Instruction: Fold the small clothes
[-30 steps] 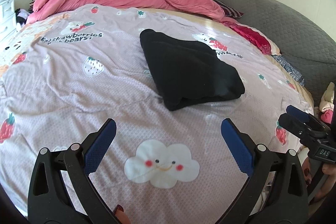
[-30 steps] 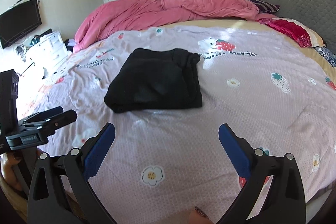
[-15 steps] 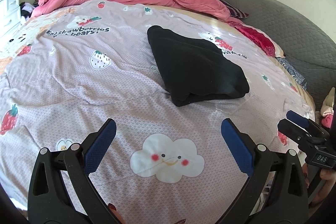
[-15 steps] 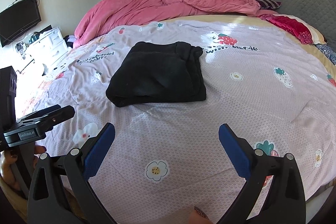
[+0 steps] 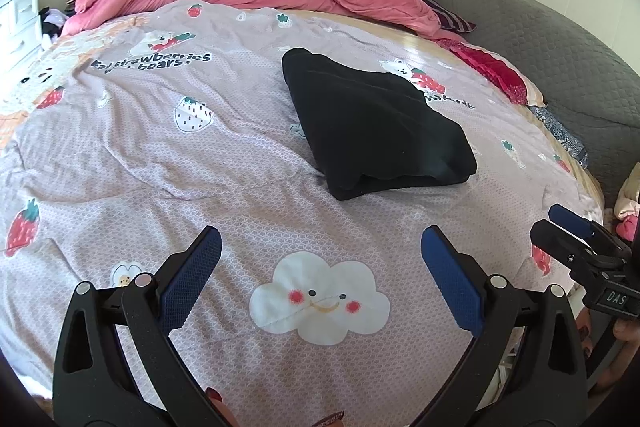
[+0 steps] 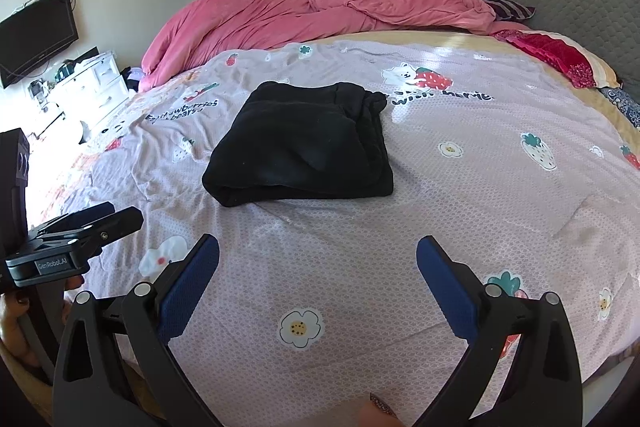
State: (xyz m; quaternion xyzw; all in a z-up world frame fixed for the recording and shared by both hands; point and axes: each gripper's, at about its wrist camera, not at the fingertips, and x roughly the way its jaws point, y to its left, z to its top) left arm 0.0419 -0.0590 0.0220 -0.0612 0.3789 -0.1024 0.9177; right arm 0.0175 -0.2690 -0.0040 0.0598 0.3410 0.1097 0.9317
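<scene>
Black garment [image 5: 376, 123] (folded) lies beyond both gaping grippers.

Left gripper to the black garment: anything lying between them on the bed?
Nothing but bare printed sheet. In the left wrist view, only a cloud print lies between the open left gripper and the folded black garment.

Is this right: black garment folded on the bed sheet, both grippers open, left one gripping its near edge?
Not quite. The left gripper grips nothing: in the left wrist view it hangs open over bare bed sheet, short of the folded black garment. The right gripper is open too.
</scene>
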